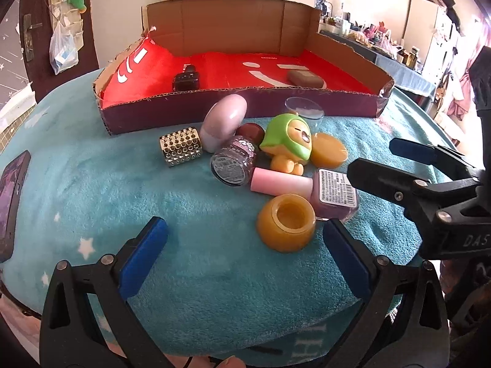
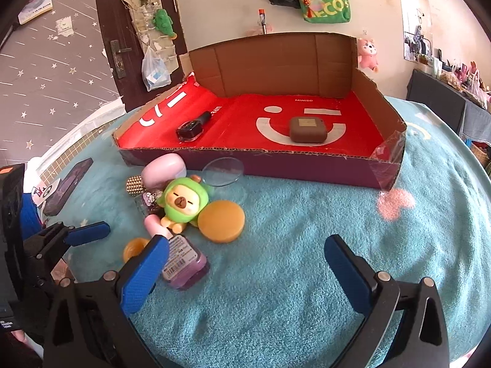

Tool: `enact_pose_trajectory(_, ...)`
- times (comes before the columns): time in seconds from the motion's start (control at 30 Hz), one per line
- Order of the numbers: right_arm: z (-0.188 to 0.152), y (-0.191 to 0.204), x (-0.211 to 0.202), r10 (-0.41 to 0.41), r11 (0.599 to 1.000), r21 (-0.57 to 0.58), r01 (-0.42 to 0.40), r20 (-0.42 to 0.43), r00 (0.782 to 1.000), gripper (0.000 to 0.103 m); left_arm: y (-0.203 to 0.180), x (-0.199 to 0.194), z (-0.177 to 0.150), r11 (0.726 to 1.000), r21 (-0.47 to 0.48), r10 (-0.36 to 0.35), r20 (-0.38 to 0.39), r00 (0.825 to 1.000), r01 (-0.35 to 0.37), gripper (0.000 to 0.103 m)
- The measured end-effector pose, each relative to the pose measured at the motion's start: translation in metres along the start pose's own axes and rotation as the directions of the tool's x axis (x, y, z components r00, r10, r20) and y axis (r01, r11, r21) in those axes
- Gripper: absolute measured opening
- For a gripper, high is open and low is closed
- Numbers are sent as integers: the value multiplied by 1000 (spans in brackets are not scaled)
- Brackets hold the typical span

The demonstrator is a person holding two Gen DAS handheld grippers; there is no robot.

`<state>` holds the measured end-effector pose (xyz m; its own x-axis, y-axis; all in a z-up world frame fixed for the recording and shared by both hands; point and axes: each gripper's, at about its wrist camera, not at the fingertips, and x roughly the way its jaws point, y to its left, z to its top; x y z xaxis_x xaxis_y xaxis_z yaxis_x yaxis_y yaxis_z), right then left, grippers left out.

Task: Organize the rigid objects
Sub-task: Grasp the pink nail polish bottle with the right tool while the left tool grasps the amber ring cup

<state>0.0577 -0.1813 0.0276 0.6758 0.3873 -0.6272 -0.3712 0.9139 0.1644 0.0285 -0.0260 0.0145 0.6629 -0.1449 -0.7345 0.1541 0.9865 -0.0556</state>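
Just ahead of the wide-open, empty left claw (image 1: 245, 242), amber jar (image 1: 286, 226), right claw (image 2: 247, 271) likewise

This is a lived-in room of a home, most likely a bedroom. The work surface is covered by a fluffy teal blanket (image 2: 291, 276) printed with white stars, soft like bedding. At 11 o'clock stands a dark wooden door (image 2: 107, 30) with a metal handle; a clear pocket organiser, a plastic bag (image 2: 155, 67) and a green plush toy (image 2: 164, 21) hang on it. Beside it is grey wallpaper (image 2: 46, 70) strewn with stars. At 12 o'clock a green tote bag (image 2: 326, 3) hangs on the pale wall, and a pink plush (image 2: 368, 53) at 1 o'clock. At 2 o'clock a side table (image 1: 380, 46) is crowded with bottles and trinkets.
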Motion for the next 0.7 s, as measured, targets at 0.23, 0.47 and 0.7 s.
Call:
enact_pose_trajectory(0.23,-4,4,-2,28,999,-21,-28,6,1000,103,32,1,1,992,-63,114,8,993,-113,103)
enact_pose_trajectory(0.47,-17,25,4,91,988,-130,-89,14,996,87,45,1,1,988,-89,131,18,991,-129,103)
enact_pose_trajectory(0.7,-23,46,16,164,963,-212,-164,-17,986,60,44,5,6,989,-91,119,31,992,-115,103)
